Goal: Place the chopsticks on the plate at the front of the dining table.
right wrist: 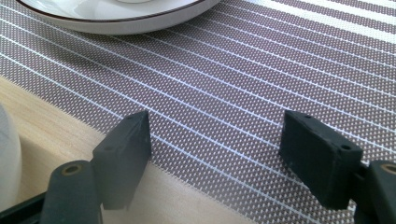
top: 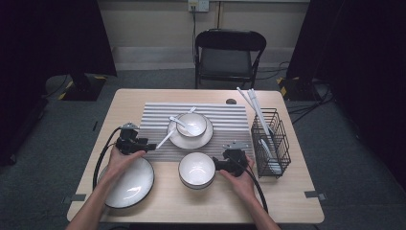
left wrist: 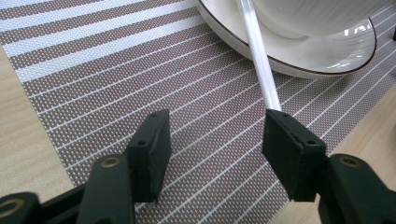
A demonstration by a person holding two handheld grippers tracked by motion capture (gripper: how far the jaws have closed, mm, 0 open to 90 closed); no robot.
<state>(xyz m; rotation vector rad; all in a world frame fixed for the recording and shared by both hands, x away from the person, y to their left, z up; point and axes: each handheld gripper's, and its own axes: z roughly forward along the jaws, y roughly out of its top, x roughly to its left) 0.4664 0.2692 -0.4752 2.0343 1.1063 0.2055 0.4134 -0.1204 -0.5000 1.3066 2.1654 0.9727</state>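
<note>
Left tool [top: 152, 146]: held in the person's left hand [top: 120, 160] at the left edge of the striped placemat [top: 225, 120], pointing toward the saucer. Jaws stand apart with bare mat between them; they grip nothing. In the left gripper view the white spoon handle [left wrist: 261, 60] runs down to the tip of the jaw on that view's right; whether it touches the pad cannot be told.

White spoon [top: 166, 139]: its handle end lies on the placemat just beside the left tool, and it slants up over the saucer's rim.

Saucer [top: 184, 141]: white with a dark rim, on the middle of the placemat, carrying a small bowl [top: 192, 123] with a second spoon [top: 184, 125] resting in it.

Right tool [top: 216, 165]: held in the person's right hand [top: 242, 181], just beside the empty white bowl [top: 197, 169] at the near edge of the placemat. Jaws wide apart and empty.

Large plate [top: 131, 184]: white with a dark rim, on the table [top: 287, 196] at near left, partly under the left hand.

Wire basket [top: 273, 139]: black, at the right of the table, holding white utensils [top: 256, 108].

Folding chair [top: 227, 57]: black, beyond the far side of the table.
</note>
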